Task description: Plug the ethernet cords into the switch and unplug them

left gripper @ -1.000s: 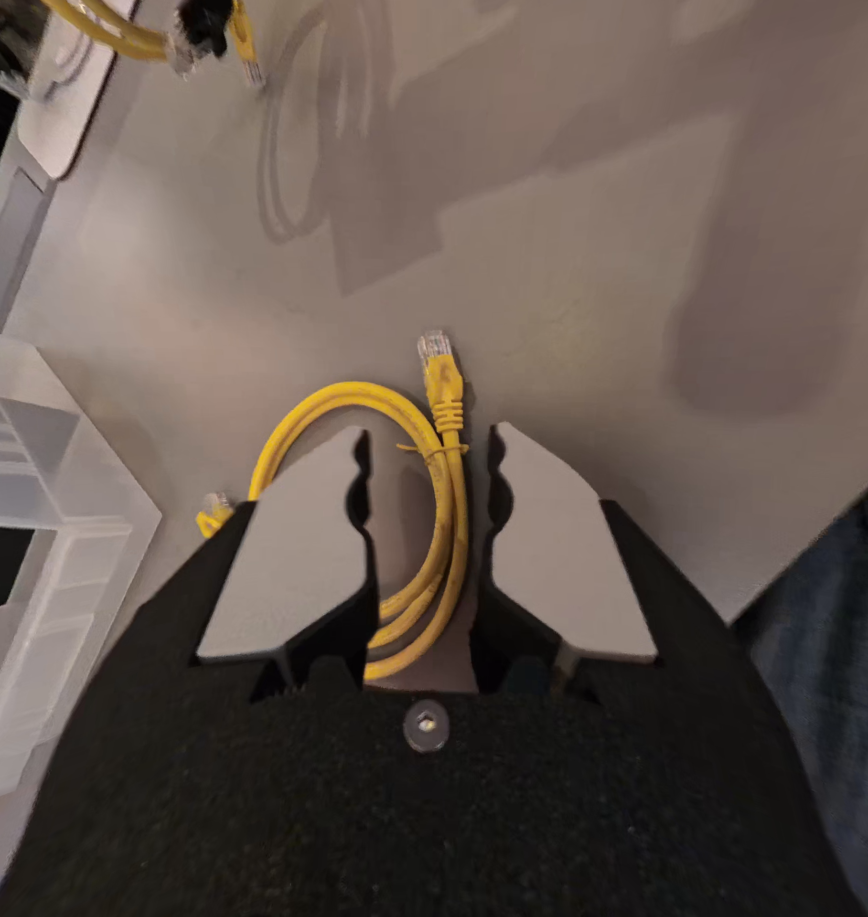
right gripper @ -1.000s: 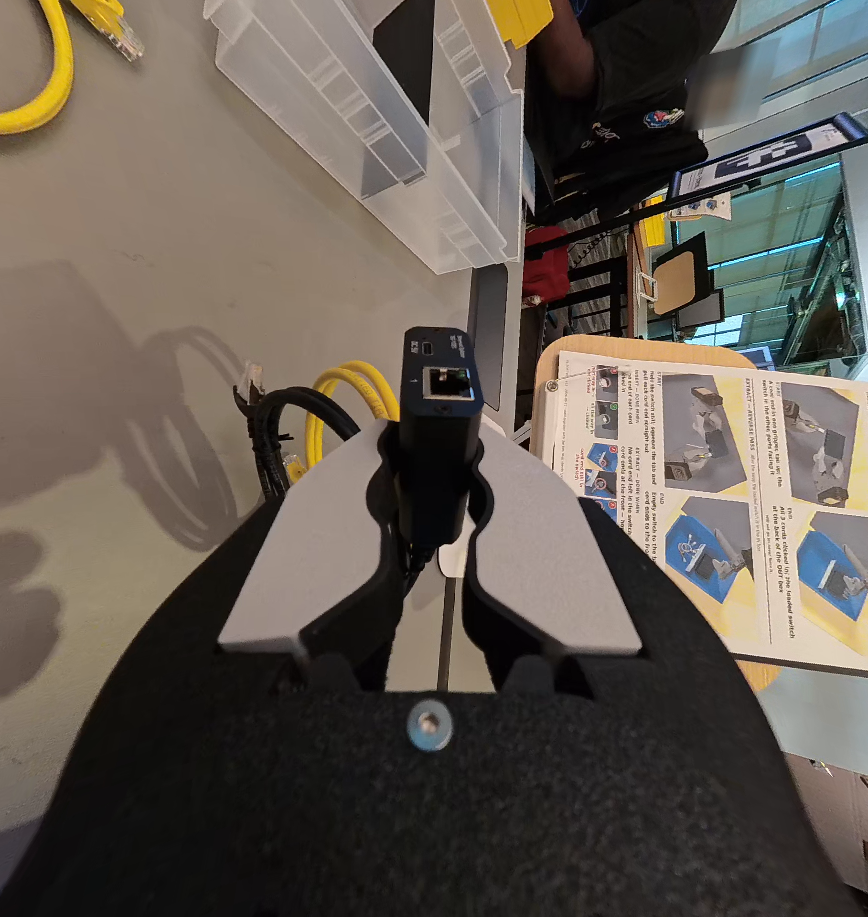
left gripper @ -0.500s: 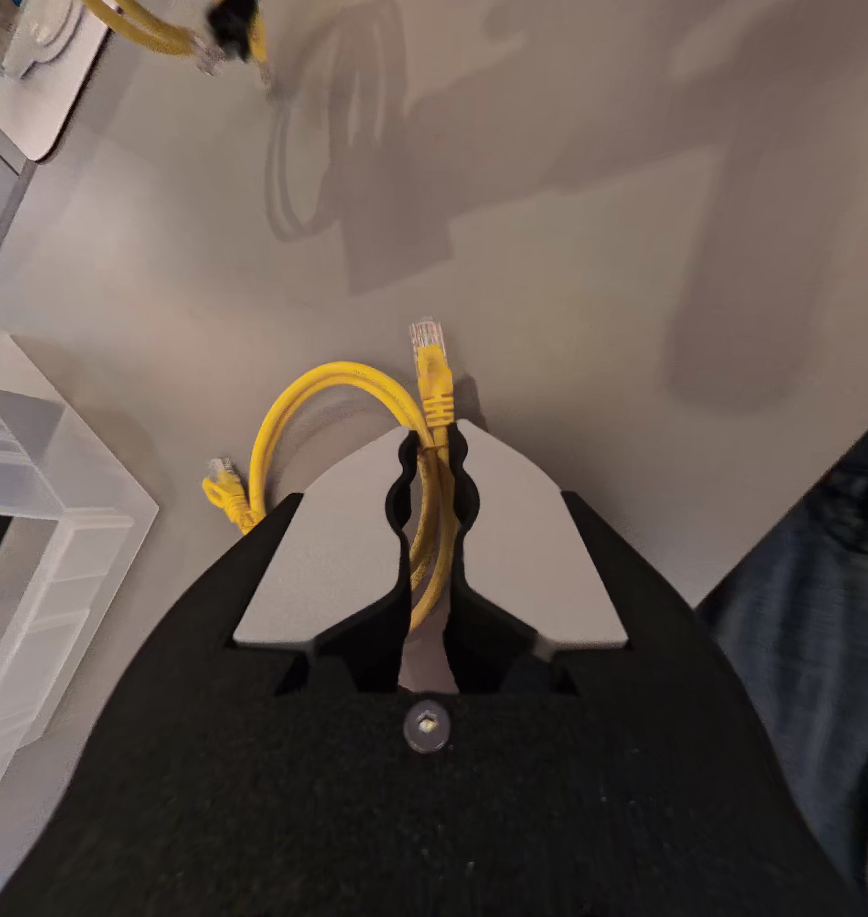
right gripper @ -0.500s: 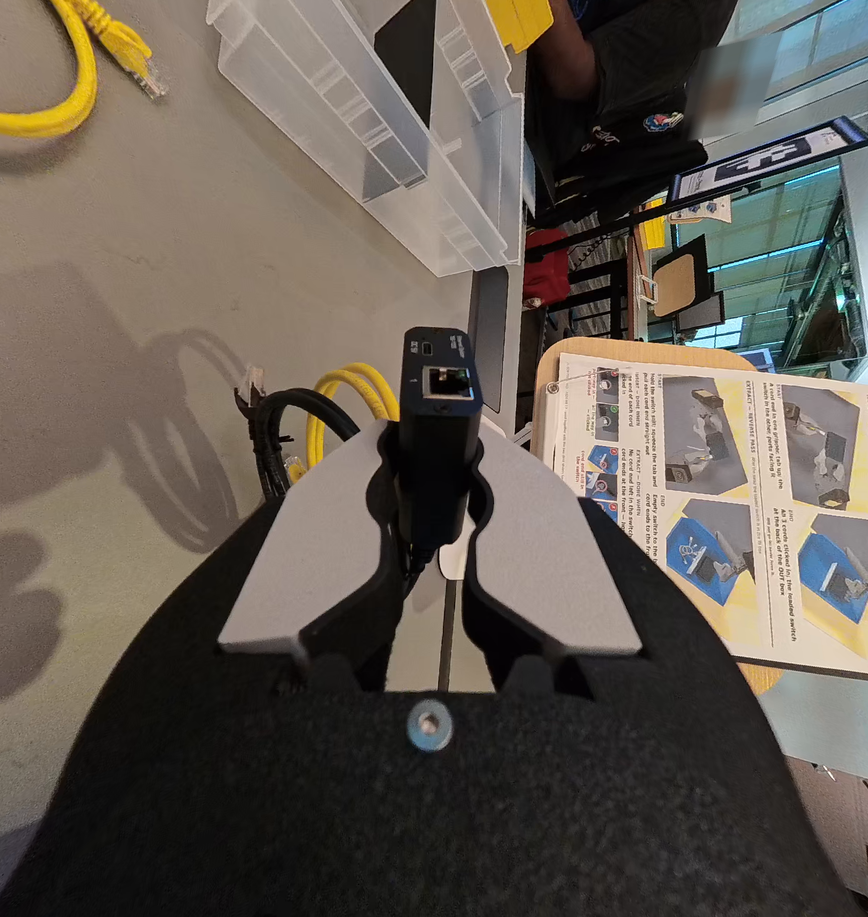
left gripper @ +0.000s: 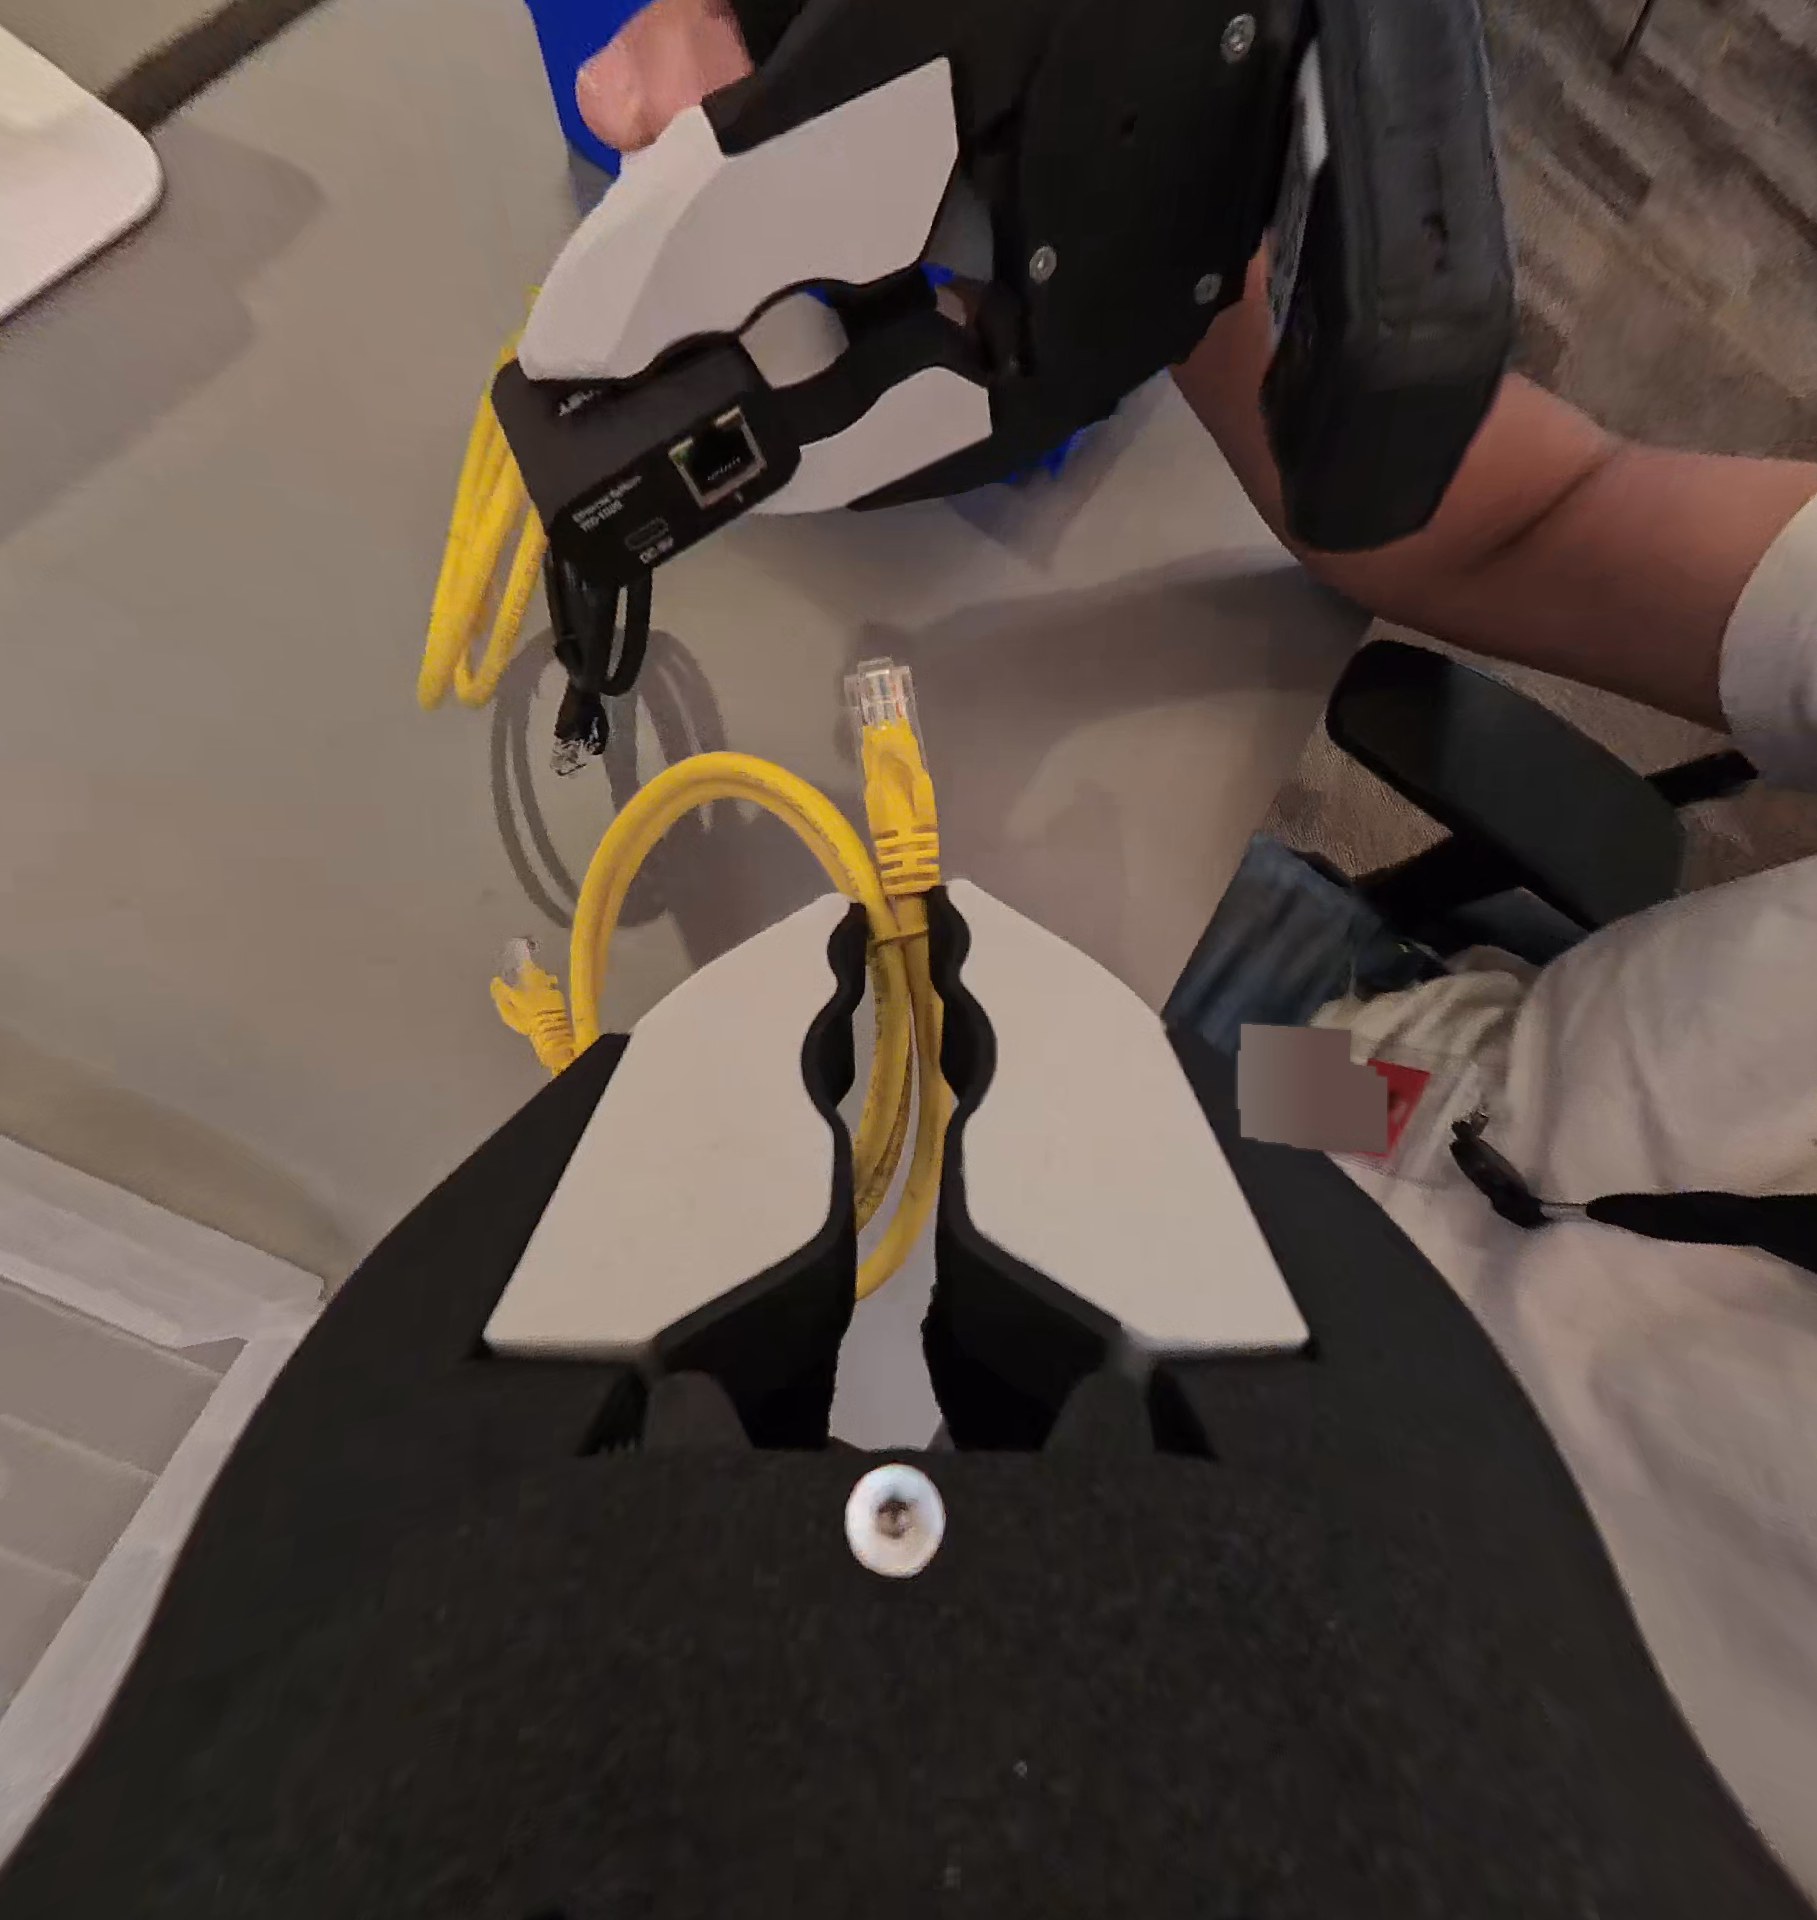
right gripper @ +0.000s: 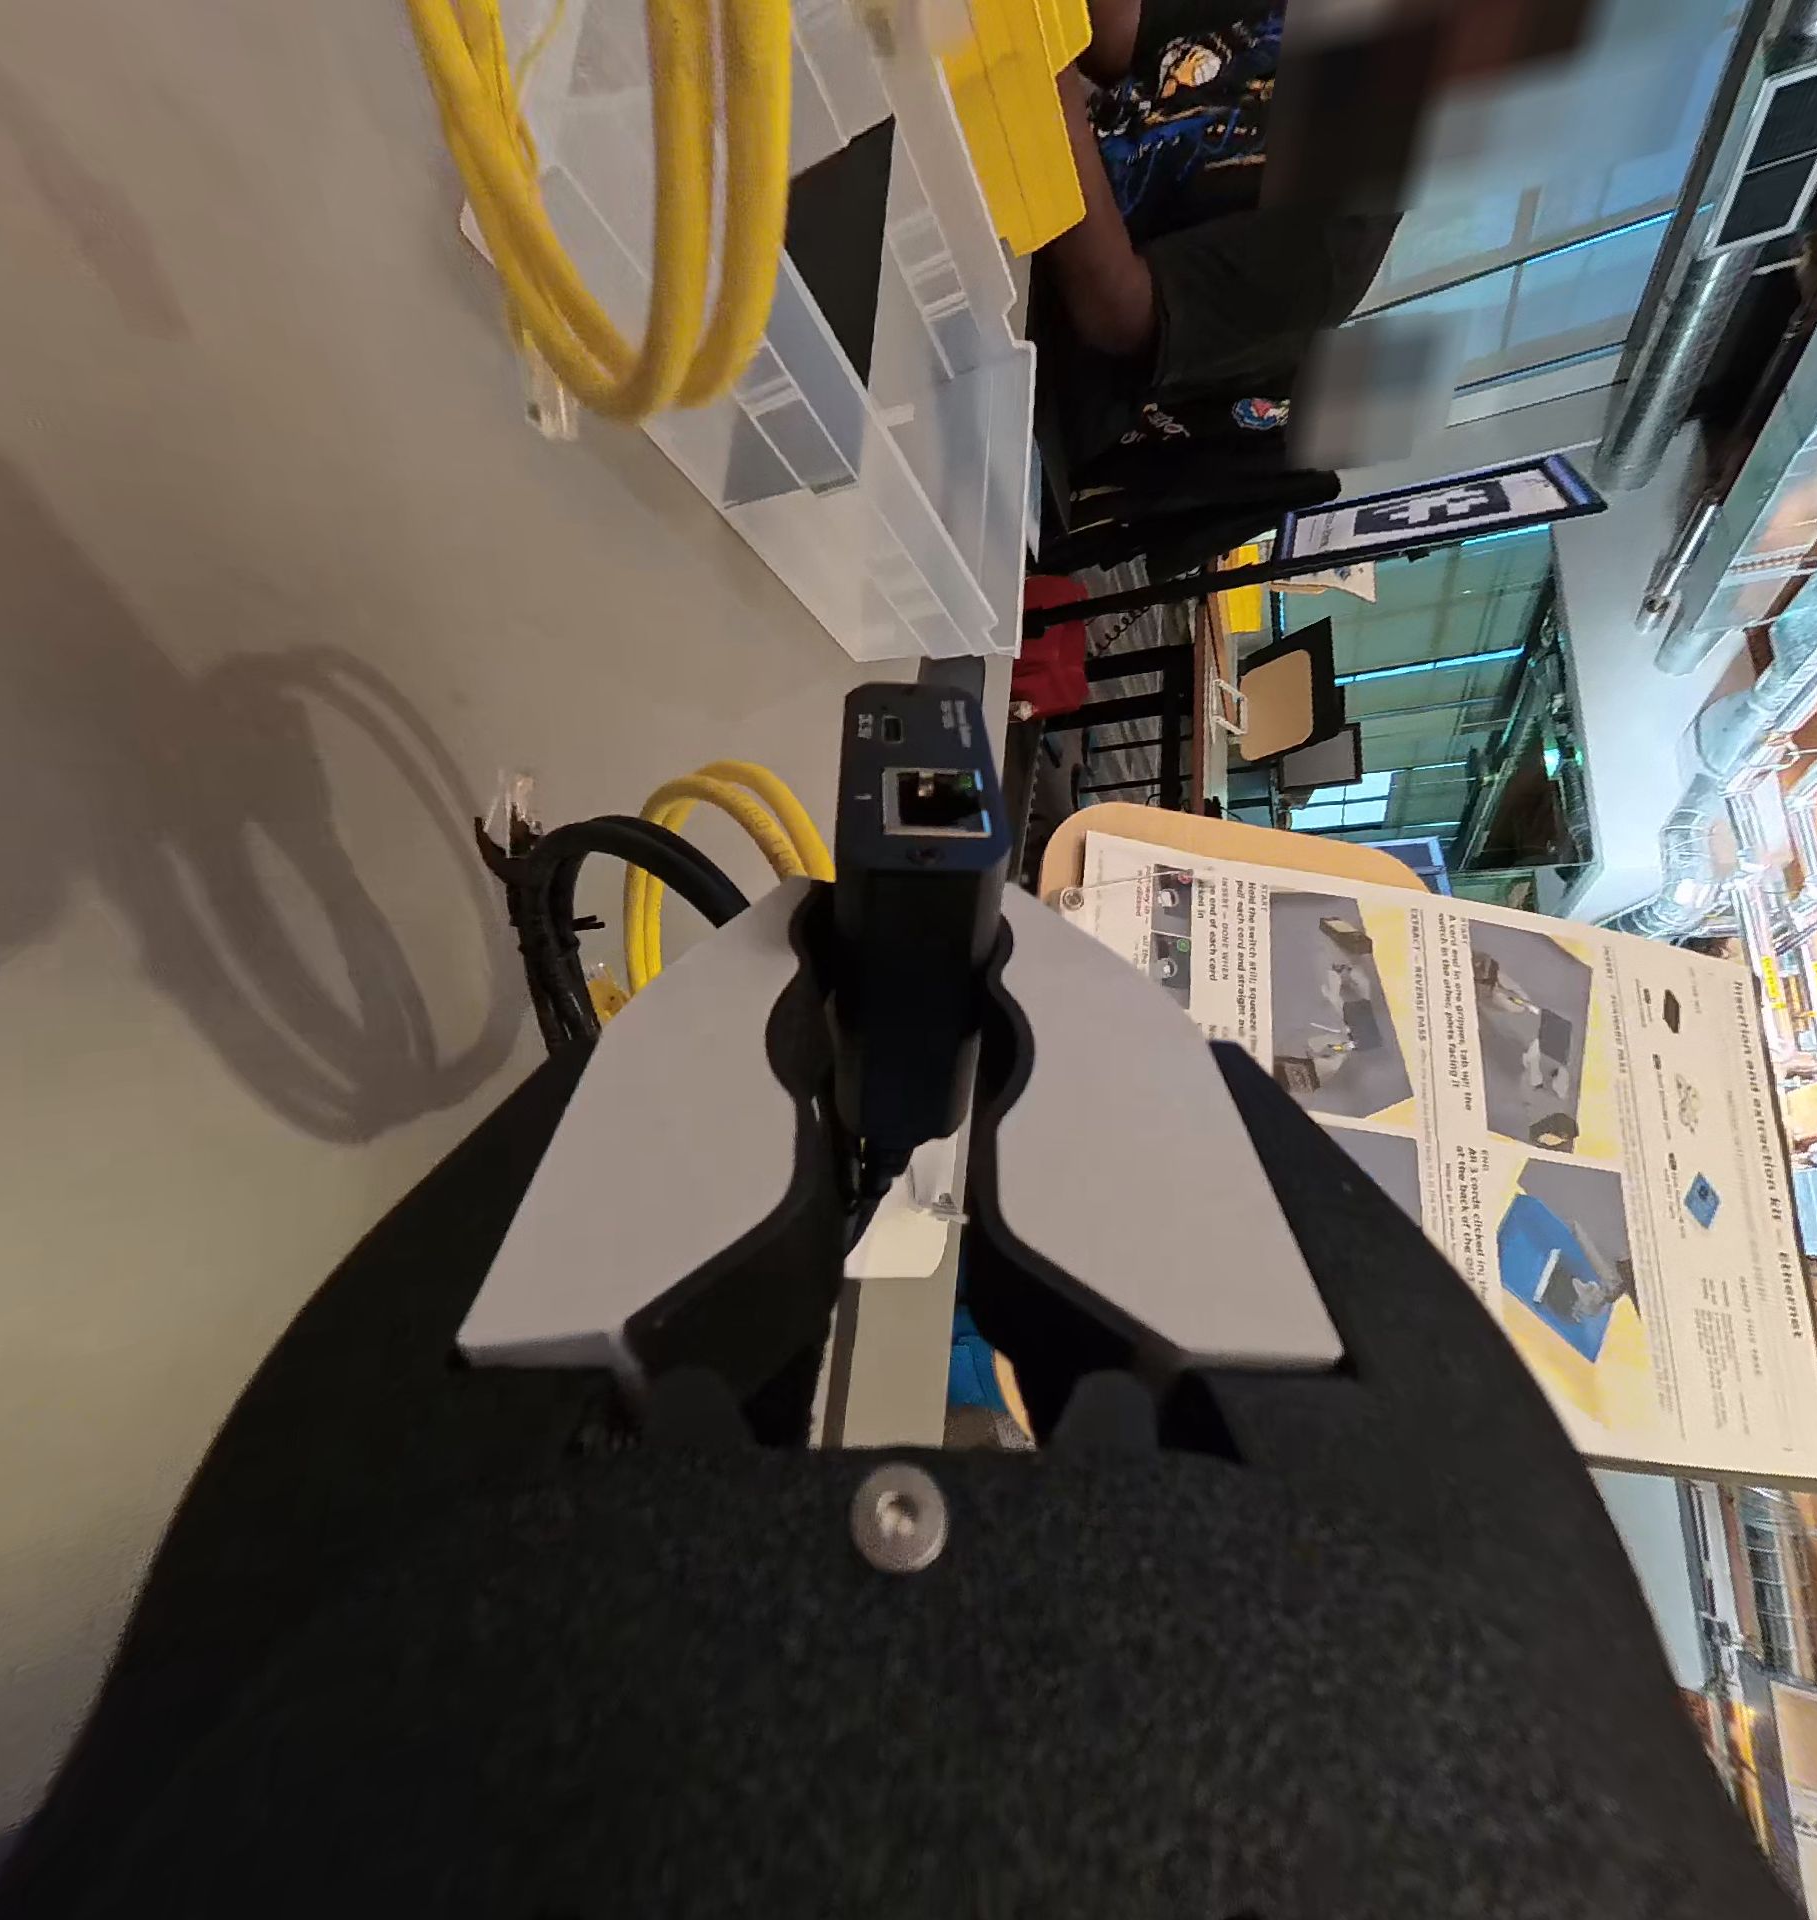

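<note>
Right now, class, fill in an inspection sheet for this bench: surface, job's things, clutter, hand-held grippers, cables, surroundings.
Surface: grey table, bare in the middle, cable shadows on it.
Job's things: black switch, its visible port empty; coiled yellow cord with a clear plug pointing toward the switch.
Clutter: clear plastic bin; instruction sheet on a wooden board.
Grippers: left hand-held gripper shut on the yellow cord just behind the plug; right hand-held gripper clamps the switch.
Cables: second yellow cord and black cord hang below the switch.
Surroundings: office chair; a seated person beyond the bin.
</note>
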`<state>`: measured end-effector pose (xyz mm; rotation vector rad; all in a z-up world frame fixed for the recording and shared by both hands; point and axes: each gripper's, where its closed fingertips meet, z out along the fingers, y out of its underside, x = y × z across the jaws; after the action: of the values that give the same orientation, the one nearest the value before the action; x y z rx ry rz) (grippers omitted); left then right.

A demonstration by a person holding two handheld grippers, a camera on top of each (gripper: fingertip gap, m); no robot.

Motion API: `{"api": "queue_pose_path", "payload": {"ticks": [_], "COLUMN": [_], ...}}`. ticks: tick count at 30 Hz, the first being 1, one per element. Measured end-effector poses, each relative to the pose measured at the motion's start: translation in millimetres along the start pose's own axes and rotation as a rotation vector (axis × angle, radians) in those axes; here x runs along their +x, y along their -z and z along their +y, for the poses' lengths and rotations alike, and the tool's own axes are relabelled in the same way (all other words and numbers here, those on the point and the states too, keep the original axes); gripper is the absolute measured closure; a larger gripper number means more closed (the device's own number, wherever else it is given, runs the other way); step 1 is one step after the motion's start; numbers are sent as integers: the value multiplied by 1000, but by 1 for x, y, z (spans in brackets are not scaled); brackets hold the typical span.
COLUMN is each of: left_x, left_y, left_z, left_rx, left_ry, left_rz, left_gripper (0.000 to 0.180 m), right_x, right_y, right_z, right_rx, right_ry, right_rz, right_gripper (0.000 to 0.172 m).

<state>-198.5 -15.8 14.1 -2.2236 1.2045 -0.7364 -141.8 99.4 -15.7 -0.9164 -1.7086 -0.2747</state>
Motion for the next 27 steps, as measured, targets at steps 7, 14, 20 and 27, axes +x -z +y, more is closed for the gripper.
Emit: {"api": "queue_pose_path", "payload": {"ticks": [7, 14, 20, 27], "left_x": [-21, -29, -35, -37], "left_y": [-26, -32, -34, -38], "left_z": [-9, -22, -19, -19], "left_rx": [-174, -127, -138, -150], "left_ry": [162, 237, 233, 234], "left_rz": [23, 48, 36, 38], "left_gripper": [169, 169, 169, 169], "right_x": [2, 3, -1, -4], "right_y": [-5, -7, -9, -11], "right_z": [-1, -4, -3, -3], "right_rx": [-68, -130, -131, -140], "right_ry": [57, 124, 117, 124], "right_rz": [43, 80, 63, 53], "right_gripper": [148, 147, 147, 148]}}
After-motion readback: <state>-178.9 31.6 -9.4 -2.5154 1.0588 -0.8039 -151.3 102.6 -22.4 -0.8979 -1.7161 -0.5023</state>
